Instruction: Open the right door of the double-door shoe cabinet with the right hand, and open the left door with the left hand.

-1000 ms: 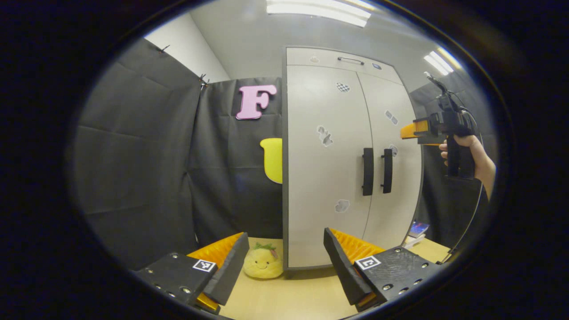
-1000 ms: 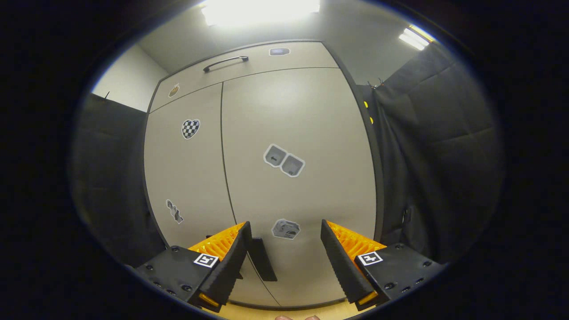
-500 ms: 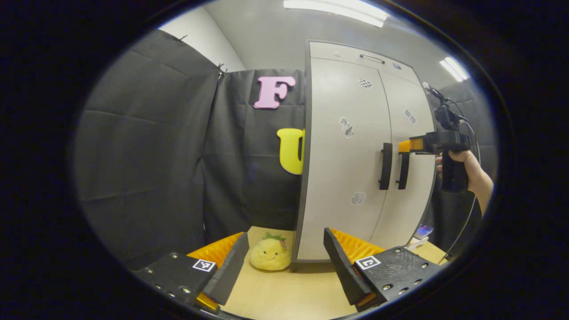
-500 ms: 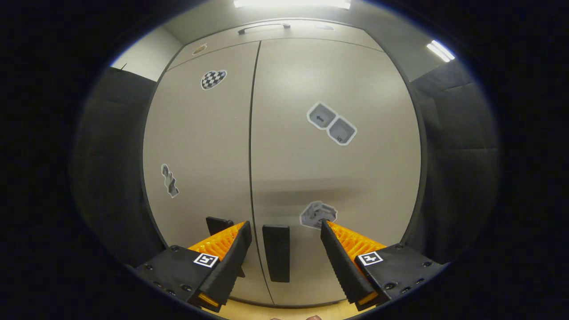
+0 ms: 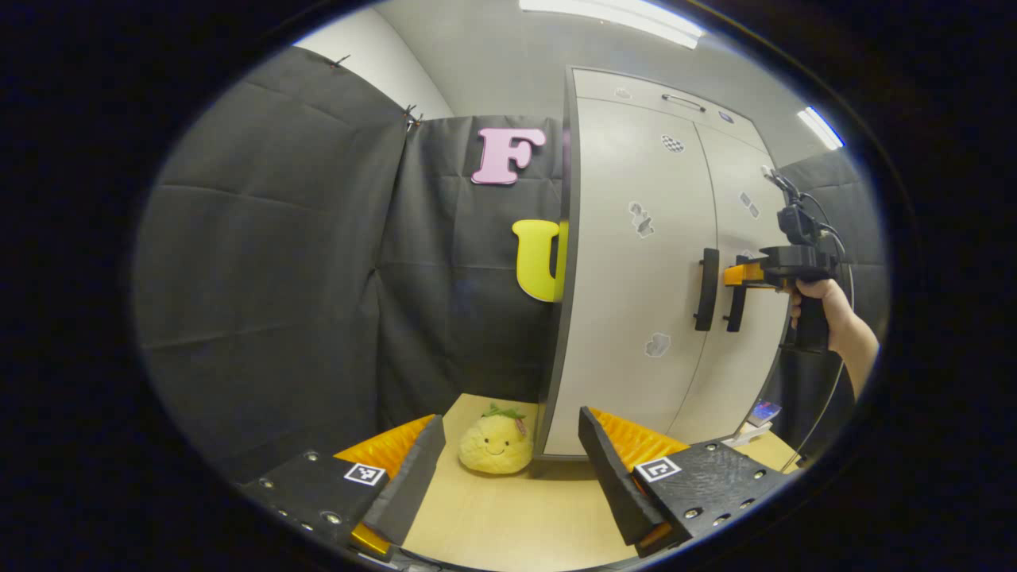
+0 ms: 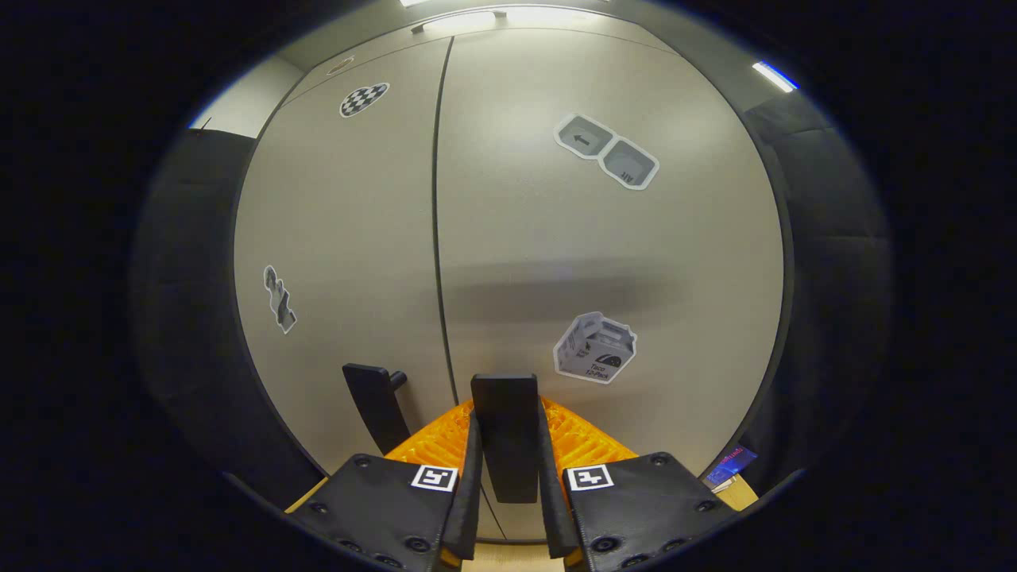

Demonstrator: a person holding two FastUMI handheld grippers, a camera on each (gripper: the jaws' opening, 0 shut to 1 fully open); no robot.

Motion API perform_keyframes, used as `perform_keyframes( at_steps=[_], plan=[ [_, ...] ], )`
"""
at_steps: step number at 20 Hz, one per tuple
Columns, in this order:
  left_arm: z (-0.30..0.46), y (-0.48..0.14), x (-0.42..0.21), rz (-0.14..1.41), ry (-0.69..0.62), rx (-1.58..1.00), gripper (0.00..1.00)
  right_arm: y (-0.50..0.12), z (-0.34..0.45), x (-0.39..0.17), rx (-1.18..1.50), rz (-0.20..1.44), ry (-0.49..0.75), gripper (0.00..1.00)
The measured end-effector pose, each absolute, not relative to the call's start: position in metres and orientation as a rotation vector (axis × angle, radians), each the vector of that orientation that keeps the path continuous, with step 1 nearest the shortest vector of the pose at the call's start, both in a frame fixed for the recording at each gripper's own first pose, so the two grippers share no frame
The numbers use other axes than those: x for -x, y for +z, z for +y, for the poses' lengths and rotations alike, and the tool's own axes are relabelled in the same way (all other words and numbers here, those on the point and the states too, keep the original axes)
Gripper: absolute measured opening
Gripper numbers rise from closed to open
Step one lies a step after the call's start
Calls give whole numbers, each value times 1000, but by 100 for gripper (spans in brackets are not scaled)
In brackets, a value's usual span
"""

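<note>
Left gripper (image 5: 508, 469), in the left gripper view: fingers spread wide over the table (image 5: 508, 520), holding nothing, well back from the shoe cabinet (image 5: 636, 262). Ahead and to the right, left door (image 5: 628, 278) shut, its handle (image 5: 705, 278) untouched; farther right, a hand (image 5: 826, 314) holding the other gripper at the right handle (image 5: 736, 298). Just ahead on the table, beside the cabinet's foot, a plush toy (image 5: 496, 443). Right gripper (image 6: 508, 469), in the right gripper view: both fingers pressed on the right handle (image 6: 506, 433), clamped between them; left handle (image 6: 373, 405) just to the left. Right door (image 6: 604, 262) shut flush; cabinet contents hidden. Likely risks: fingers sliding off the smooth bar if pulled off the door's arc; a light cabinet dragging forward.
</note>
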State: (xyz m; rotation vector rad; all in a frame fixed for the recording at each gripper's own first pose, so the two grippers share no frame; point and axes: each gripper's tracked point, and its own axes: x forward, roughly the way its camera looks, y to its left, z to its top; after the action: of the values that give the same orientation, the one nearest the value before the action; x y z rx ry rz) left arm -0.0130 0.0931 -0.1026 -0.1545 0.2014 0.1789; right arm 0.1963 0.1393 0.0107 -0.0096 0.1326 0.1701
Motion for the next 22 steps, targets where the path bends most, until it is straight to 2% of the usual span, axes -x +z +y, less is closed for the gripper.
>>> perform_keyframes(
  at_steps=[3, 7, 10, 11, 18, 19, 20, 22],
  plan=[
    [93, -105, 14, 205, 180, 161, 98, 11, 139, -198, 12, 113, 182, 27],
    [89, -108, 20, 214, 171, 170, 98, 10, 139, -194, -5, 122, 231, 6],
    [85, -107, 22, 217, 162, 156, 98, 11, 138, -188, 3, 120, 234, 6],
    [83, -106, 25, 216, 158, 143, 98, 11, 138, -185, -6, 119, 237, 2],
    [80, -99, 37, 207, 163, 126, 97, 11, 129, -157, -26, 110, 280, 2],
    [76, -100, 40, 210, 161, 127, 97, 11, 126, -150, -28, 108, 284, 6],
    [71, -99, 41, 213, 157, 128, 99, 11, 122, -144, -29, 107, 287, 6],
    [59, -98, 42, 214, 144, 129, 97, 12, 115, -133, -35, 109, 300, 6]
  ],
)
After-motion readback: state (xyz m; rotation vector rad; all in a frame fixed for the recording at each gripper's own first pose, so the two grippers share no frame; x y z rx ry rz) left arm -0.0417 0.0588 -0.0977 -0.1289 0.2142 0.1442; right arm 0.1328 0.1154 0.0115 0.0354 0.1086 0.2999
